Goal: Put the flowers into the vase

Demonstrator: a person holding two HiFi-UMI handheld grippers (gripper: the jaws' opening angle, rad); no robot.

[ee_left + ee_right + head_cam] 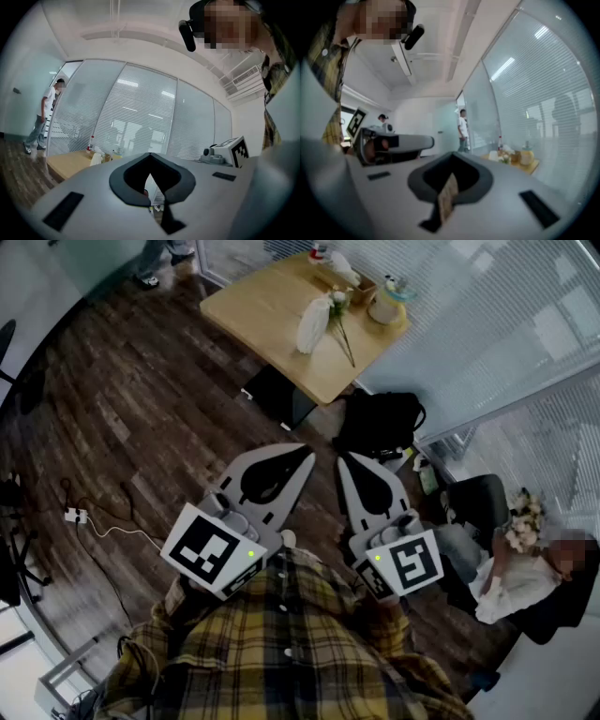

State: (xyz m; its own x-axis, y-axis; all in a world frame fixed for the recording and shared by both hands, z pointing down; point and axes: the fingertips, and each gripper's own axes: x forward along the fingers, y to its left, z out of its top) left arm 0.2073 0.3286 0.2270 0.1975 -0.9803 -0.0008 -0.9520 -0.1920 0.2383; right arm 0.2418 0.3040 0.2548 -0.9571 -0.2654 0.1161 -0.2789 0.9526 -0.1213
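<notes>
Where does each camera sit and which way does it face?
Head view: on the person's head, steeply down at floor and table; plaid shirt, left gripper, right gripper show.
Left gripper view: on the left gripper, along its shut jaws toward the blinds; right gripper's marker cube at right.
Right gripper view: on the right gripper, along its shut jaws toward the glass wall; left gripper at left.
Shared: all three show the table.

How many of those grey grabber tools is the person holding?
2. The left gripper is left of middle in the head view. The right gripper is close beside it. Both have their jaws together with nothing in them. None seems hidden.
</notes>
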